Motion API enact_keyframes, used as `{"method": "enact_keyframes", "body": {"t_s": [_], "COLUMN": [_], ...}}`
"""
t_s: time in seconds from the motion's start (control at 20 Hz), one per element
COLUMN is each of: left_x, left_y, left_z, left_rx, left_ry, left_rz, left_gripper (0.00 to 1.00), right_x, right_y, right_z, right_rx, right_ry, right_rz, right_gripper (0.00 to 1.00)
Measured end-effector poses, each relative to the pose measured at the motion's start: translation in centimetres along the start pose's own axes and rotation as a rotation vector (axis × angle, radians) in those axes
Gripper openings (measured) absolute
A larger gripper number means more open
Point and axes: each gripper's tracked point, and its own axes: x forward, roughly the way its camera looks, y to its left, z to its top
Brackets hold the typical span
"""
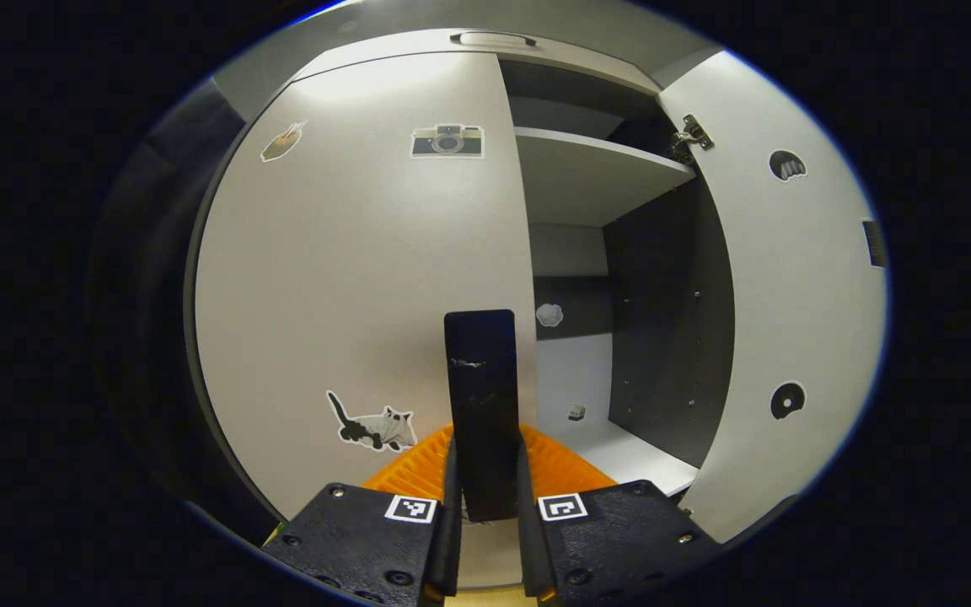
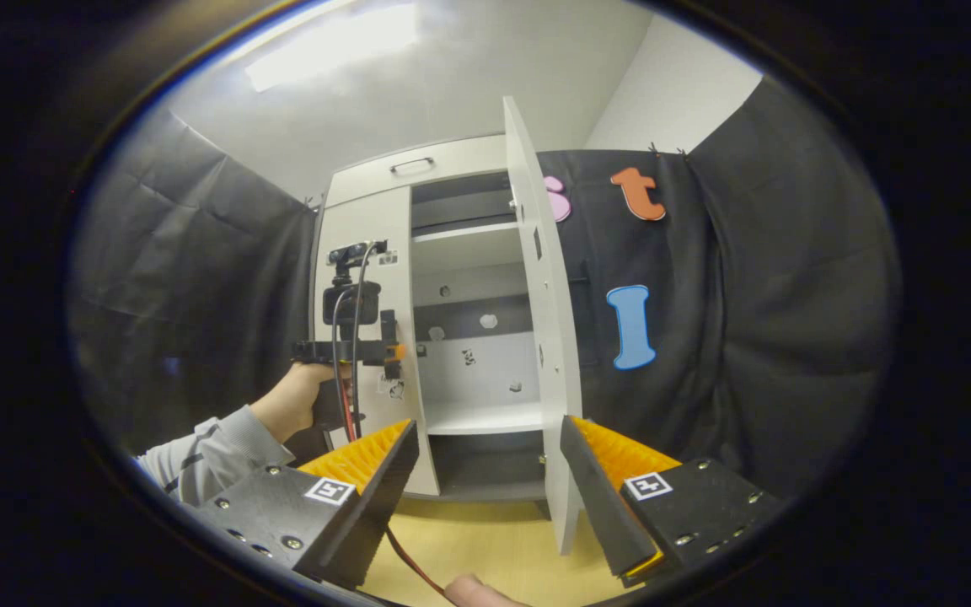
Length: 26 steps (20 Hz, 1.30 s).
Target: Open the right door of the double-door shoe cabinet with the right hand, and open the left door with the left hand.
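The white shoe cabinet (image 2: 452,173) stands ahead. Its right door (image 2: 546,337) is swung wide open and seen edge-on; in the left gripper view the same door (image 1: 797,287) hangs at the right. The left door (image 1: 351,278), with stickers on it, lies flat against the cabinet. A dark vertical handle (image 1: 480,371) runs along that door's right edge, and my left gripper (image 1: 485,438) is shut on it. In the right gripper view a hand holds the left gripper (image 2: 388,350) at the left door (image 2: 367,337). My right gripper (image 2: 487,426) is open, back from the cabinet, holding nothing.
Inside are white shelves (image 1: 595,173) and a dark side wall (image 1: 671,320). A drawer with a handle (image 2: 412,164) tops the cabinet. Black cloth walls stand on both sides. The floor (image 2: 485,539) is light wood, with a red cable (image 2: 410,561) trailing across it.
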Motion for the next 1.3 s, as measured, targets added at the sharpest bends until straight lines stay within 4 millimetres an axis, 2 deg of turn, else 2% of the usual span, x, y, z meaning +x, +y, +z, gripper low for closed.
{"method": "enact_keyframes", "body": {"t_s": [0.25, 0.3, 0.35, 0.55, 0.8, 0.85, 1.0, 1.05, 1.1, 1.25, 1.3], "left_x": [-1.0, -1.3, -1.7, -2.9, -5.9, -6.4, -7.8, -8.4, -8.9, -10.3, -10.9], "left_y": [-0.1, 0.0, 0.0, 0.2, 0.8, 1.1, 1.5, 1.7, 1.8, 2.4, 2.7], "left_z": [0.1, 0.0, 0.0, 0.0, 0.0, 0.0, 0.0, 0.1, 0.0, 0.1, 0.1], "left_rx": [-0.002, -0.011, -0.018, -0.019, -0.044, -0.043, -0.048, -0.054, -0.052, -0.044, -0.043], "left_ry": [0.015, 0.015, 0.016, 0.020, 0.013, 0.012, 0.022, 0.024, 0.026, 0.028, 0.031], "left_rz": [-0.010, -0.015, -0.016, -0.022, -0.052, -0.057, -0.065, -0.066, -0.066, -0.078, -0.082], "left_gripper": [0.24, 0.24, 0.24, 0.24, 0.24, 0.24, 0.25, 0.24, 0.24, 0.24, 0.24], "right_x": [0.3, 0.3, 0.3, 0.5, 0.6, 0.5, 1.0, 0.9, 0.7, 0.5, 0.6], "right_y": [0.3, 0.4, 0.6, 1.2, 1.8, 2.0, 2.0, 2.2, 2.3, 2.4, 2.4], "right_z": [0.0, 0.0, -0.2, -0.6, -1.1, -1.1, -1.2, -1.3, -1.5, -1.7, -1.9], "right_rx": [-0.004, -0.007, -0.010, -0.018, -0.030, -0.029, -0.020, -0.019, -0.017, -0.007, -0.003], "right_ry": [0.001, 0.003, 0.006, 0.017, 0.029, 0.029, 0.030, 0.030, 0.030, 0.027, 0.029], "right_rz": [0.001, 0.002, 0.004, 0.007, 0.001, 0.001, 0.007, 0.007, 0.007, 0.010, 0.009], "right_gripper": [1.00, 0.97, 1.00, 1.00, 1.00, 0.97, 0.97, 1.00, 0.97, 0.97, 1.00]}}
